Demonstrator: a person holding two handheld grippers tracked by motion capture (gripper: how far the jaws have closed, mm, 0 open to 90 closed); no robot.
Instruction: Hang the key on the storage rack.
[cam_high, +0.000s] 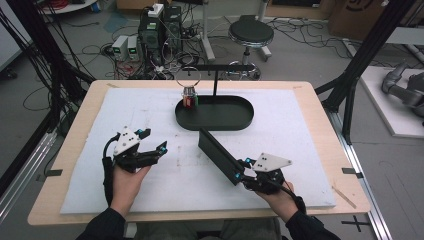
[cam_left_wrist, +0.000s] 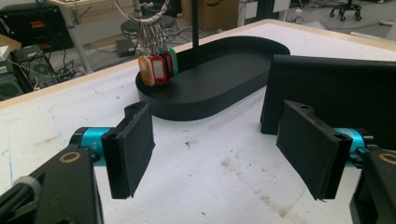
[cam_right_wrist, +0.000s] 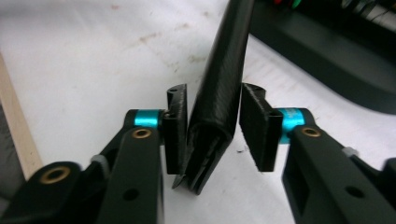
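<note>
A long black wallet-like case (cam_high: 220, 152) stands on its long edge on the white mat, running diagonally from the tray toward the person's right hand. My right gripper (cam_high: 241, 170) is shut on its near end; in the right gripper view both pads (cam_right_wrist: 177, 121) press against the case (cam_right_wrist: 219, 93). My left gripper (cam_high: 154, 140) hovers over the mat at the left, open and empty, with its jaws wide apart (cam_left_wrist: 215, 144). The far end of the case (cam_left_wrist: 336, 84) shows beyond its right jaw.
A black oval tray (cam_high: 215, 122) lies at the back middle of the mat, with a thin post (cam_high: 215, 80) and crossbar. A metal key ring with coloured tags (cam_left_wrist: 158, 70) hangs over the tray's left end. Cables and a stool lie beyond the table.
</note>
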